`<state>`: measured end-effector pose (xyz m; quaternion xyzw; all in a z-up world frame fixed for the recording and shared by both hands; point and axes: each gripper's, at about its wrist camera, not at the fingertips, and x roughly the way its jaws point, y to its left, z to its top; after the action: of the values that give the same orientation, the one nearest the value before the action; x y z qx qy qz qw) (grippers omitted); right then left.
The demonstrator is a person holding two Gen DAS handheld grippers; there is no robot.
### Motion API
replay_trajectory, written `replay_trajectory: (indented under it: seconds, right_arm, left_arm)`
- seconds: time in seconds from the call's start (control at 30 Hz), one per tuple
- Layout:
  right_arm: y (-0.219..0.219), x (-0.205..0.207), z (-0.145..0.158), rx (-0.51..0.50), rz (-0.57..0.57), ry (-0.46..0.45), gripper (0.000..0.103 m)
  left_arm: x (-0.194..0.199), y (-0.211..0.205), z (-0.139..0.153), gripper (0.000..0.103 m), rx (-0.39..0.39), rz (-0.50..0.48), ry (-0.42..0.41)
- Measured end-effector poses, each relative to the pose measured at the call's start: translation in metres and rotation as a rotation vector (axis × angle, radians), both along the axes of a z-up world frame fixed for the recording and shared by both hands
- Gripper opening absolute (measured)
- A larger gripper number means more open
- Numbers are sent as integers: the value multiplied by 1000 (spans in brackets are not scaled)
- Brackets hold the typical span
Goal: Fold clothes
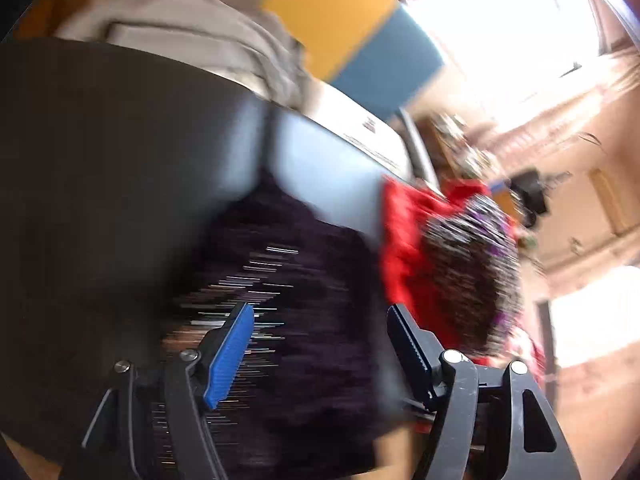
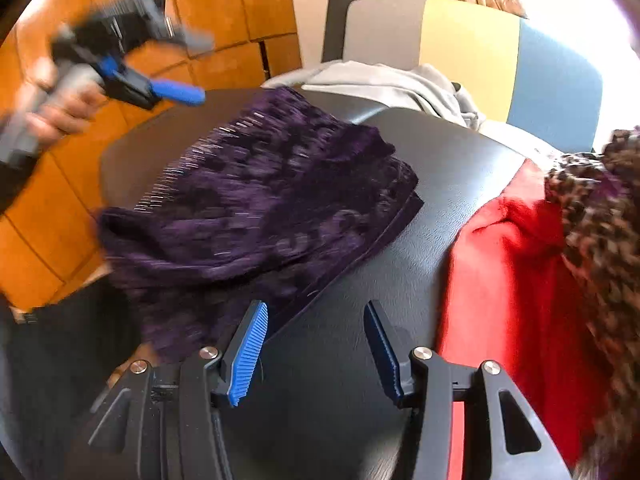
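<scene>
Right gripper (image 2: 318,350): jaws stand apart at the lower centre of the right wrist view, with nothing between the blue ribbed pads (image 2: 248,356); only bare black table (image 2: 352,280) shows in the gap. The near corner of the purple garment (image 2: 256,200) lies just beside the left-hand pad, and whether it touches cannot be determined. Left gripper (image 1: 320,344): jaws stand wide apart at the lower centre of the left wrist view, above the same purple garment (image 1: 304,288), which fills the gap behind them; the pads do not press on it. That view is heavily smeared, so contact with the cloth cannot be confirmed. In the right wrist view the left gripper (image 2: 132,56) appears blurred at upper left, off the garment, carried by a hand (image 2: 60,112). The purple garment lies in a roughly folded heap on the left-centre part of the table, a straight hem running along its lower right edge, its left side overhanging the table edge. To the right of the frame lies a red garment (image 2: 516,264), and over it, at the far right, a dark speckled garment (image 2: 596,232). At the far edge of the table, upper centre, lies a grey garment (image 2: 384,84). Behind it stand grey, yellow and blue panels (image 2: 472,52). Orange floor tiles (image 2: 44,216) fill the left side.
</scene>
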<state>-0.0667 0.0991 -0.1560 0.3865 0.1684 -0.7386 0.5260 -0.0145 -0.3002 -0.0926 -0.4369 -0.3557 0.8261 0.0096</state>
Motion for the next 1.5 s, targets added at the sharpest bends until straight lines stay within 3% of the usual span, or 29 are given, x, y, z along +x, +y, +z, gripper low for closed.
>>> replay_trajectory:
  seconds: [0.07, 0.17, 0.3, 0.4, 0.47, 0.53, 0.6, 0.67, 0.73, 0.87, 0.93, 1.03, 1.1, 1.2, 1.27, 1.37, 1.5]
  right_arm:
    - [-19, 22, 18, -61, 55, -77, 52]
    - [-48, 48, 32, -113, 135, -121, 52]
    - [-88, 81, 18, -28, 198, -170, 52]
    - [-108, 88, -4, 73, 165, -156, 44]
    - [-114, 84, -24, 149, 108, -161, 14]
    - [-107, 76, -35, 137, 37, -244, 10]
    - [-87, 77, -28, 88, -14, -285, 9]
    - [-58, 88, -15, 14, -65, -312, 8]
    - [-35, 97, -20, 18, -119, -331, 5]
    - [-16, 102, -61, 101, -214, -379, 5]
    - [-9, 105, -66, 95, -239, -378, 9]
    - [13, 97, -43, -30, -304, -395, 14]
    - [23, 88, -23, -123, -331, -375, 25]
    - [21, 65, -1, -272, -356, -356, 27]
    - [5, 44, -1, -307, -369, -356, 32]
    - [-29, 12, -15, -281, -404, -377, 32]
    - [-50, -24, -32, -276, -479, -395, 33]
  left_arm:
    - [25, -21, -13, 70, -6, 57, -14]
    - [57, -32, -36, 70, -8, 94, -30]
    - [85, -24, -56, 71, -18, 72, -19]
    - [94, -9, -64, 71, -27, 8, 14]
    - [96, 3, -59, 71, -70, -46, 53]
    - [99, 19, -51, 73, -133, -116, 110]
    - [104, 34, -43, 78, -198, -191, 172]
    - [105, 50, -41, 87, -232, -255, 212]
    - [99, 64, -47, 87, -245, -312, 222]
    - [79, 87, -66, 87, -234, -377, 183]
    - [74, 100, -72, 87, -295, -400, 153]
    - [73, 112, -75, 86, -315, -429, 154]
    - [76, 120, -75, 86, -315, -456, 175]
    - [74, 128, -81, 86, -313, -467, 175]
    - [73, 130, -84, 86, -292, -453, 167]
    - [77, 136, -82, 86, -266, -463, 194]
    - [80, 148, -82, 87, -304, -535, 217]
